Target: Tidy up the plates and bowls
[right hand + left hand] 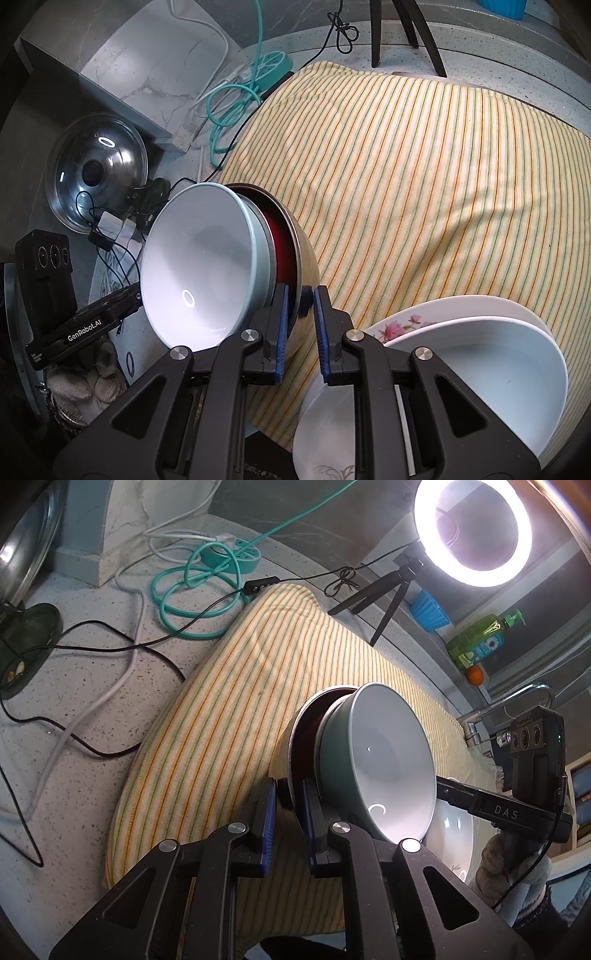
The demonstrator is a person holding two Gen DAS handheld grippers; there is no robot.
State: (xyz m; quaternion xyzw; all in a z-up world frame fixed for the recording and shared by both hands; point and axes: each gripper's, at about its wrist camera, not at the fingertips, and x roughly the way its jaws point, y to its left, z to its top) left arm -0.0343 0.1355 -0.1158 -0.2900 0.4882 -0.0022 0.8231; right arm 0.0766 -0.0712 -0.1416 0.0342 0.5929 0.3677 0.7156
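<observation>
Between padded claws [289,805], nested glossy bowls [388,760] (steel outermost, seemingly)

Both grippers, left [289,821] and right [299,334], have black frames, silver screws and blue ribbed pads. One handle reads "GenRobot.AI". A fuzzy beige glove [86,373] sits below that lettering.

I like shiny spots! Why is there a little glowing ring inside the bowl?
Left wrist view: a bright white ring lamp glows top right, washed out by glare; its reflection shows as a small arc low in the pale teal ceramic bowl. Right wrist view: the same bowl mirrors a tiny ring; straight edges bend at the frame's rim.
</observation>
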